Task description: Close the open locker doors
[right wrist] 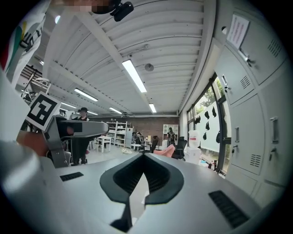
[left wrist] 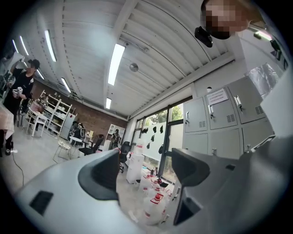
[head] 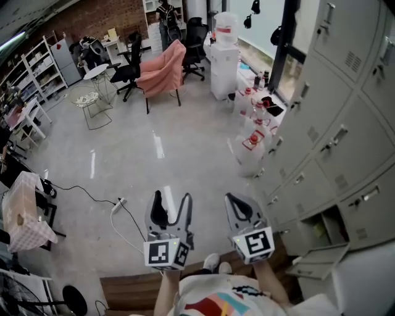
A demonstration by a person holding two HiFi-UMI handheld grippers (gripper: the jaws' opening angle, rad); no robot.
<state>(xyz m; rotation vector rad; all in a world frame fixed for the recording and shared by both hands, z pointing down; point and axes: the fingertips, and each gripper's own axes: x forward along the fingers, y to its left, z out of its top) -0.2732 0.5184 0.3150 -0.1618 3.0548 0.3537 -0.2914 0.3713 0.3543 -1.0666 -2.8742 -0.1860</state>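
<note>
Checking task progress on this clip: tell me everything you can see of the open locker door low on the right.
The open locker door is a plain pale-grey panel, metal by its look, low in the grey locker bank. It stands swung well out from the bank's front, so its compartment is exposed, dark inside with something yellow-green in it. Nothing touches the door.

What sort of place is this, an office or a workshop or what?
Most likely a shared office or lab space: grey metal lockers line the right side, office chairs stand at the far end, and open shelving runs toward a brick wall.
</note>
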